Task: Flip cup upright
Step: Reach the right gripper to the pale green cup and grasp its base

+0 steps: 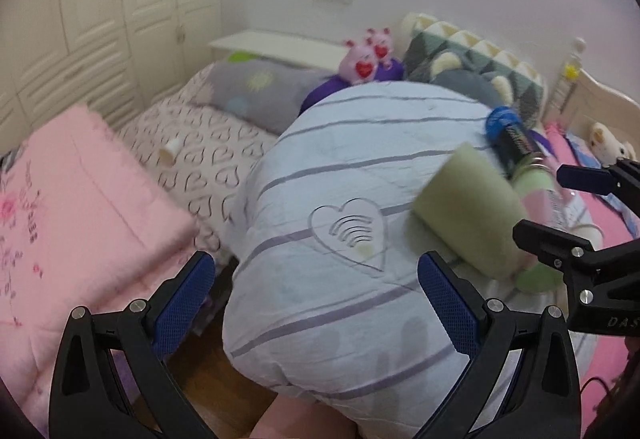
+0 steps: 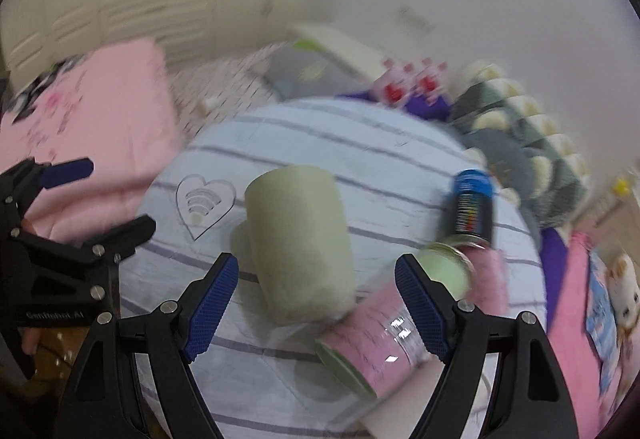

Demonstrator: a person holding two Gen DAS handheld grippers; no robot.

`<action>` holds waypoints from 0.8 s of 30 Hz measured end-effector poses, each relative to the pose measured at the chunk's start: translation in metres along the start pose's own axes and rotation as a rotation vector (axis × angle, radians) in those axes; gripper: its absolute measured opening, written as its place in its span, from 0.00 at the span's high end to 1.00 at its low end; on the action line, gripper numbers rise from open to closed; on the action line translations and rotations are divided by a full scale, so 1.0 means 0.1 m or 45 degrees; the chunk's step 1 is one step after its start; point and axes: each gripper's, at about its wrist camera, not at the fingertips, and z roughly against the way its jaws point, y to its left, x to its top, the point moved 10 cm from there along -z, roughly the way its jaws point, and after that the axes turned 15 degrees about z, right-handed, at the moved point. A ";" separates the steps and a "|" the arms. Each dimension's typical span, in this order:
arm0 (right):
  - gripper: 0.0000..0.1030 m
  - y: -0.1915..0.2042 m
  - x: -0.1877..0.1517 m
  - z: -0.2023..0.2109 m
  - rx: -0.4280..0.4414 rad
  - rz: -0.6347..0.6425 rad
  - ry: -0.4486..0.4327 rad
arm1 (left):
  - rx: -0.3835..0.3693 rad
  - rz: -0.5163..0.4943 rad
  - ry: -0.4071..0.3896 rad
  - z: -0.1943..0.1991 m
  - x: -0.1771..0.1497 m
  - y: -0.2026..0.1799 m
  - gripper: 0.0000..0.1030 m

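Cup (image 2: pixel 300 243) pale green, handled, mouth-down on striped quilt (image 2: pixel 360 143).

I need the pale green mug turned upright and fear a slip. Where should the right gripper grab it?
Grip the green mug across its round body, coming from the near side with the right gripper. Its closed base faces up, its handle points left, and the jaws already straddle it.

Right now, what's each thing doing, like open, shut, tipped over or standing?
Green cup: lying on its side on the striped quilt.
Pink container: tipped over beside the cup.
Dark can: lying down.
Left hand-held gripper: open, empty.
Right hand-held gripper: open, empty.
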 end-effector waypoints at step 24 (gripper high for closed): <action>0.23 0.06 -0.11 -0.86 0.286 0.103 0.479 | 0.157 0.164 0.306 -0.54 -0.22 0.38 0.00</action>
